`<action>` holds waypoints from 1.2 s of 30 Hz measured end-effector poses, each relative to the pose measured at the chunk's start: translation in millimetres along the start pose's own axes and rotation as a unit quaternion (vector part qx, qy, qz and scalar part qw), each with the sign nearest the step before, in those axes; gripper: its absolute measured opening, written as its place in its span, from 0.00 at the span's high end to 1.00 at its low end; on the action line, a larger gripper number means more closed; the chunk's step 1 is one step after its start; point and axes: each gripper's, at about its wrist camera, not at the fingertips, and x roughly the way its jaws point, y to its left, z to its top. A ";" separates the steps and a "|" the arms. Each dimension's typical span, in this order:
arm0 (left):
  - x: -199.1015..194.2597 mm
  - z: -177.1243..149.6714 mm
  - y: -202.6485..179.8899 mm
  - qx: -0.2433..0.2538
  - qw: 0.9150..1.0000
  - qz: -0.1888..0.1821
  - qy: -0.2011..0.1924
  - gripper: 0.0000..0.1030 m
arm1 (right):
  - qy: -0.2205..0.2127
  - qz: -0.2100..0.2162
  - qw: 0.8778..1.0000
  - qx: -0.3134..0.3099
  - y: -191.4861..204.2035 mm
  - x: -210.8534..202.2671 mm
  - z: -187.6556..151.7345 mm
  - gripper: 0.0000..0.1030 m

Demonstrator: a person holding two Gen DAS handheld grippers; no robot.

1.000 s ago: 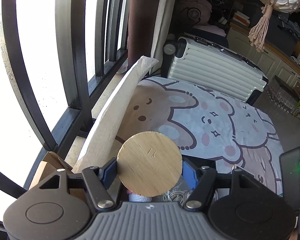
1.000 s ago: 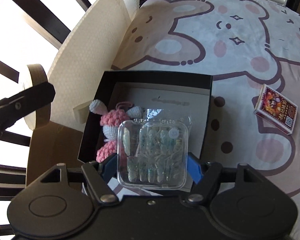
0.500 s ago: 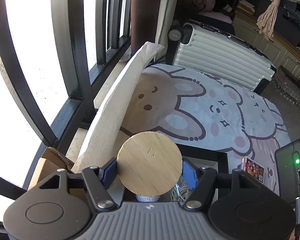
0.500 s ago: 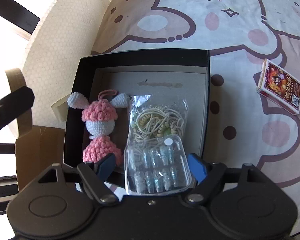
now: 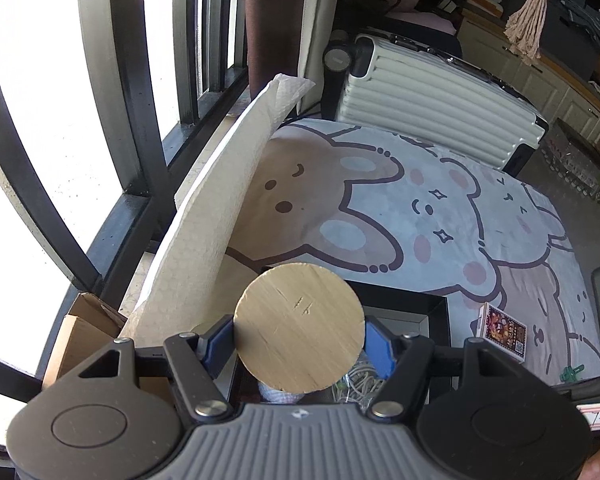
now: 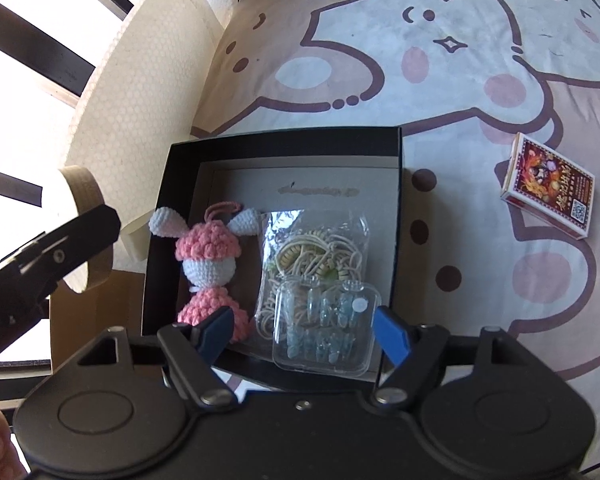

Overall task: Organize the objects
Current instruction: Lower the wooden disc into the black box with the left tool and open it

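The left gripper (image 5: 299, 340) is clenched on a round wooden disc (image 5: 299, 328), its blue pads pressing opposite points of the rim; the disc is stiff, light and smooth-edged, so it can pivot or slip if the hold is off the widest line. To that gripper's left stand a white honeycomb paper sheet (image 5: 204, 224) and a brown cardboard box (image 5: 80, 332), with black window bars (image 5: 136, 120) beyond; room on that side is tight. Directly below and ahead of it lies the open black box (image 6: 284, 140) on the bear-print cloth (image 6: 440, 60). Inside the box, from left to right, lie a pink crocheted doll (image 6: 208, 256), soft and easily pinched at the body, and a clear bag of cords (image 6: 316, 248), limp and slippery. The right gripper (image 6: 314, 334) is released, its fingers standing apart on either side of a clear plastic case (image 6: 324, 332) that rests partly on the bag at the box's near right corner; the case is rigid, light and slick, and is best taken across its flat sides. It appears unstable on the bag. The free floor of the box is just ahead of the doll and bag, toward the far wall. To the right gripper's right, well apart from the box, lies a card pack (image 6: 548, 188) on open cloth, with clear room around it.
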 end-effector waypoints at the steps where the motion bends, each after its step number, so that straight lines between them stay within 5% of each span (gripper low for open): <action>1: 0.4 0.0 -1.4 0.001 1.000 0.000 0.000 0.34 | -0.005 -0.001 1.000 -0.005 -0.5 -2.8 0.3 0.25; 18: 48.3 6.8 -44.1 0.004 0.999 -0.020 0.047 0.34 | -0.087 -0.025 0.996 -0.021 -53.4 -50.2 11.4 0.38; 22: 66.7 9.3 -53.3 0.002 0.998 -0.025 0.064 0.34 | -0.113 -0.014 0.993 0.015 -75.5 -59.6 17.7 0.42; 36: 115.7 -4.5 -99.8 0.082 0.985 -0.047 0.141 0.33 | -0.122 0.018 0.991 0.049 -96.7 -58.2 32.5 0.44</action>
